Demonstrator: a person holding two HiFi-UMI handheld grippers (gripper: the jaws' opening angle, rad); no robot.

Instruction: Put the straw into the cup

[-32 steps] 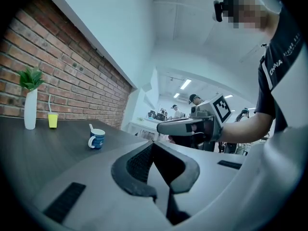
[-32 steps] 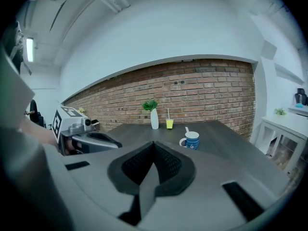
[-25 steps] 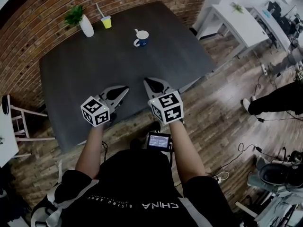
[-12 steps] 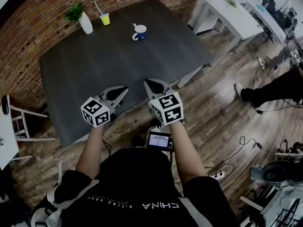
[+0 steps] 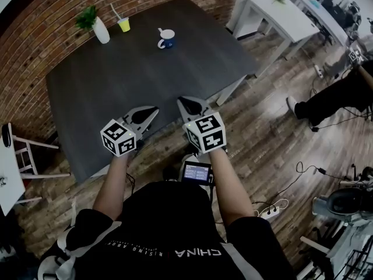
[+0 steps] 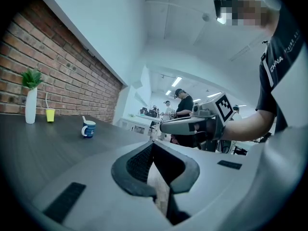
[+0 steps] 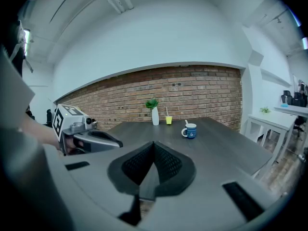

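Already in place, by the look of it: straw (image 5: pixel 115 11) stands in the small yellow cup (image 5: pixel 123 24), leaning on the rim, its top end well clear. Cup sits at the far end of the dark table (image 5: pixel 116 80), close to the brick wall (image 5: pixel 29 51) and just beside a white vase (image 5: pixel 101 32) holding a green sprig. Blue mug (image 5: pixel 166 39) is nearer the table's middle, apart from both. A pale stick stands in the mug: spoon or second straw, cannot tell. White mark on the mug's side looks like a "6" in the right gripper view; not certain.

Left gripper (image 5: pixel 154 109): jaws closed tip to tip, nothing between them. Right gripper (image 5: pixel 181 100): the same, pads meeting, empty. Both sit side by side over the table's near edge, pointing toward the far end, well apart from cup and mug. Judgement: a rest pose. Nothing is held and nothing is within reach, so the task reads as finished, or at least not in hand.

Writing: "CHINA" across the person's dark shirt (image 5: pixel 175 226), upside down from the head view, and again on the sleeve (image 6: pixel 276 66) in the left gripper view. The smaller line beside it is too fine to read. Black-and-white square markers on each gripper's cube. Small lit screen (image 5: pixel 196 172) at the waist, text illegible.

Outward: wood floor (image 5: pixel 274 133) with trailing cables, white desk (image 5: pixel 280 10), another person (image 6: pixel 183 103) standing in the background.
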